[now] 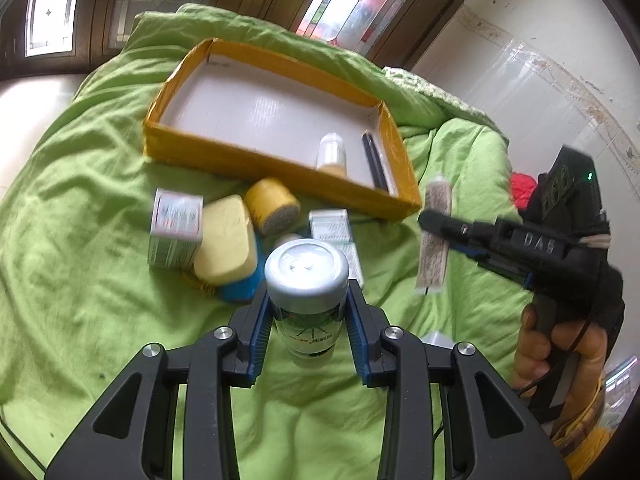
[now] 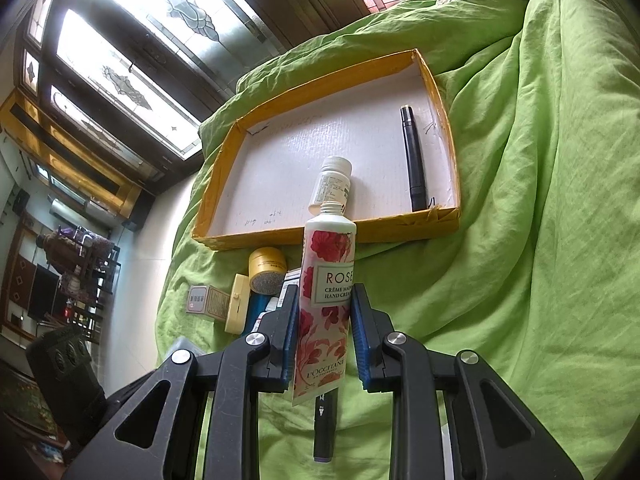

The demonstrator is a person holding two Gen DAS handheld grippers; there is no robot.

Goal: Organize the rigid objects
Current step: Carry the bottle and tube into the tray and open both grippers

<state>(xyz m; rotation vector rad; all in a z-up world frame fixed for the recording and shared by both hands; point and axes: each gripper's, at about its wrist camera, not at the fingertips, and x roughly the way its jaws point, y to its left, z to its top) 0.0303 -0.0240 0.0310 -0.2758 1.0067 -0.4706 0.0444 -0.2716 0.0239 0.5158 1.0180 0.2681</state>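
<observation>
Green bedding (image 1: 100,184) covers the whole work surface, with dark-framed leaded windows (image 2: 132,60) behind it. Ahead of both my jaws lies a shallow yellow tray (image 1: 192,152) with a white floor; it holds a small white-capped bottle (image 2: 334,184) on its side and, along its right wall, a black pen (image 2: 414,160).

My left gripper (image 1: 308,312) pinches a clear bottle with a silver-grey cap (image 1: 306,268), blue pads pressed to either side just below the cap, which points forward. Just beyond that cap sits a cluster on the bedding, between my jaws and the tray's near wall: a pale box (image 1: 174,228), a cream case (image 1: 226,240) on a blue object (image 1: 242,290), a yellow jar (image 1: 272,206) tipped over, and a white carton (image 1: 332,232).

My right gripper (image 2: 324,332) pinches a flowered hand-cream tube (image 2: 326,296), neck forward, crimped end toward me; the pads close on its middle. Under the tube's crimped end a dark marker (image 2: 325,424) rests on the bedding. Seen from my left side, a hand (image 1: 560,356) grips the right tool's handle.
</observation>
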